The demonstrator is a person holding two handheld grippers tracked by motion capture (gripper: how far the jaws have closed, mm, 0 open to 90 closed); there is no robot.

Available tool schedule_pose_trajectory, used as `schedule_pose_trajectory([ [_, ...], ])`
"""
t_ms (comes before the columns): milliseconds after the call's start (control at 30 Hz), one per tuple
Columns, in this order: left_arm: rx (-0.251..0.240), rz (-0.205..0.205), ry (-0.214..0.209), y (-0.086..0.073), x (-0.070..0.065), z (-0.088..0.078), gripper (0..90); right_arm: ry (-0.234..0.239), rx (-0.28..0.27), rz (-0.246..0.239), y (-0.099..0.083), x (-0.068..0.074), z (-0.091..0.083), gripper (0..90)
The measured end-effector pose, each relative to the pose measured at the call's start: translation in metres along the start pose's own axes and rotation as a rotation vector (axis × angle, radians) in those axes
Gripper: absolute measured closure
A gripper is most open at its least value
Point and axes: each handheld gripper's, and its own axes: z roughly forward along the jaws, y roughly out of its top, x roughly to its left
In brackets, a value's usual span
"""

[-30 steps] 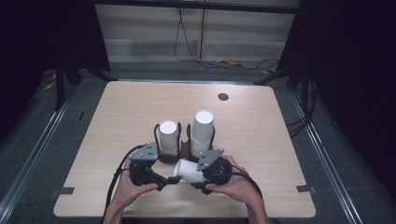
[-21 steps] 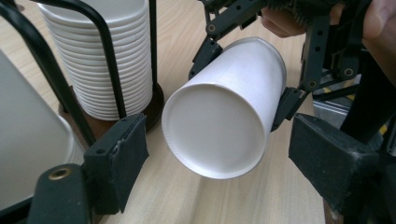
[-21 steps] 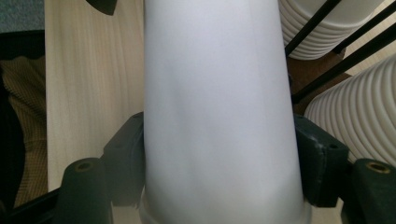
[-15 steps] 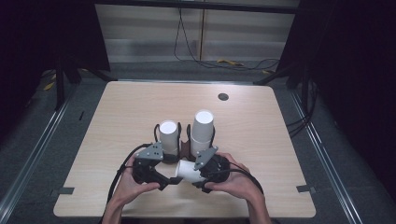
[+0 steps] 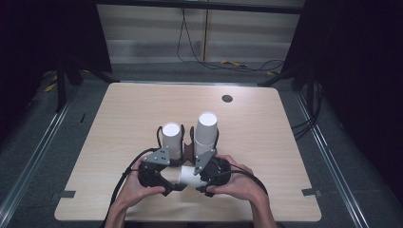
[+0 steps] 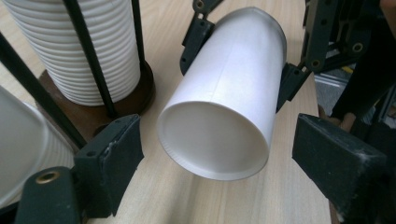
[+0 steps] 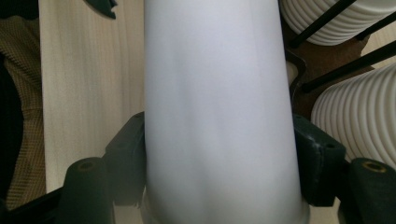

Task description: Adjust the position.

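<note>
Since a second ago my left gripper (image 5: 167, 183) has let its jaws spread, and they have just been opening off the paper cup (image 5: 190, 175).

From the high view, the cup lies on its side in front of the two cup stacks (image 5: 190, 135), passed across to my right gripper (image 5: 202, 180).

In the left gripper view, my pads stand wide, clear of the cup's (image 6: 224, 116) rim, which sits between them.

In the right gripper view, my jaws clamp the cup's (image 7: 219, 112) body, the stacks (image 7: 355, 112) just beside it.

I judge the handover done; next I should draw my left gripper back. No writing is readable anywhere.
</note>
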Motion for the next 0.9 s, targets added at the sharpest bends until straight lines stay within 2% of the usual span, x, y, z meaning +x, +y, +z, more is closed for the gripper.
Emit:
schedule_pose_trajectory([
  [67, 0.009, 0.007, 0.013, 0.0, 0.0, 0.001, 16.6, 0.008, 0.006, 0.002, 0.001, 0.0, 0.001, 30.8],
  [267, 0.04, 0.034, 0.003, 0.002, 0.001, 0.005, 19.8, 0.017, 0.021, -0.017, 0.004, -0.002, 0.002, 30.9],
  [367, 0.042, 0.04, -0.007, 0.002, 0.002, 0.005, 22.8, 0.028, 0.024, -0.02, 0.005, -0.002, 0.002, 30.9],
  [533, 0.056, 0.038, -0.022, 0.002, 0.003, 0.009, 22.4, 0.033, 0.026, -0.042, 0.008, -0.002, 0.004, 30.9],
  [633, 0.067, 0.059, -0.037, 0.002, 0.002, 0.011, 24.2, 0.042, 0.026, -0.041, 0.01, -0.001, 0.005, 31.0],
  [700, 0.058, 0.058, -0.056, 0.003, 0.003, 0.012, 26.8, 0.05, 0.026, -0.043, 0.011, -0.001, 0.006, 30.9],
  [833, 0.086, 0.092, -0.06, 0.005, 0.002, 0.014, 29.4, 0.052, 0.032, -0.048, 0.012, 0.0, 0.008, 30.9],
  [900, 0.072, 0.077, -0.065, 0.005, 0.003, 0.014, 29.4, 0.052, 0.031, -0.049, 0.012, 0.0, 0.008, 30.9],
])
